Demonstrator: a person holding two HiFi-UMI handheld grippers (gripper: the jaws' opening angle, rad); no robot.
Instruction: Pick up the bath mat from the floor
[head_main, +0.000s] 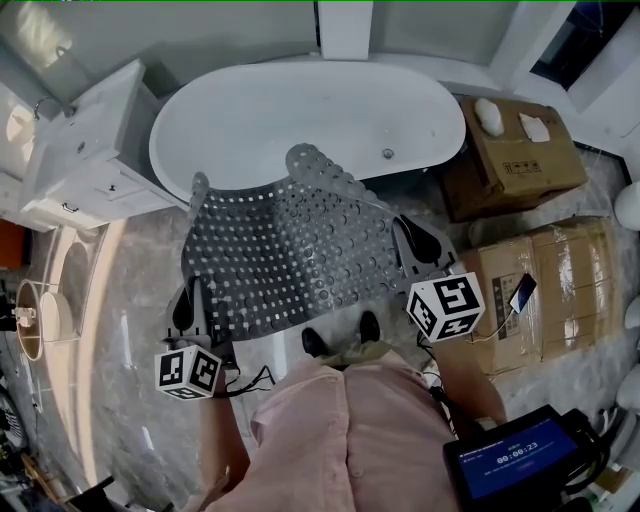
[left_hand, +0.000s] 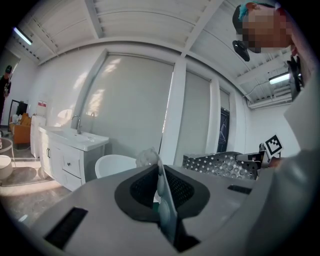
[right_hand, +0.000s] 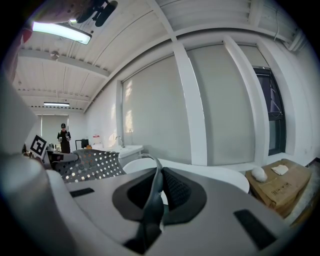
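I've got both claws clamped on the bath mat (head_main: 290, 250); left gripper (head_main: 190, 303) pinches its lower-left corner, right gripper (head_main: 418, 243) its right edge; dark rubbery sheet dotted with round holes, stretched mid-frame, top edge curling against the smooth white oval tub (head_main: 300, 110).

Bath mat (head_main: 285, 250): dark grey rubbery sheet, dotted all over with round holes.
Pose: spread wide and sagging slightly; wavy far edge overlaps the tub (head_main: 300, 110) rim in the head view.
Grip: near corners pinched, one in left claw (head_main: 190, 300), one in right claw (head_main: 418, 245).
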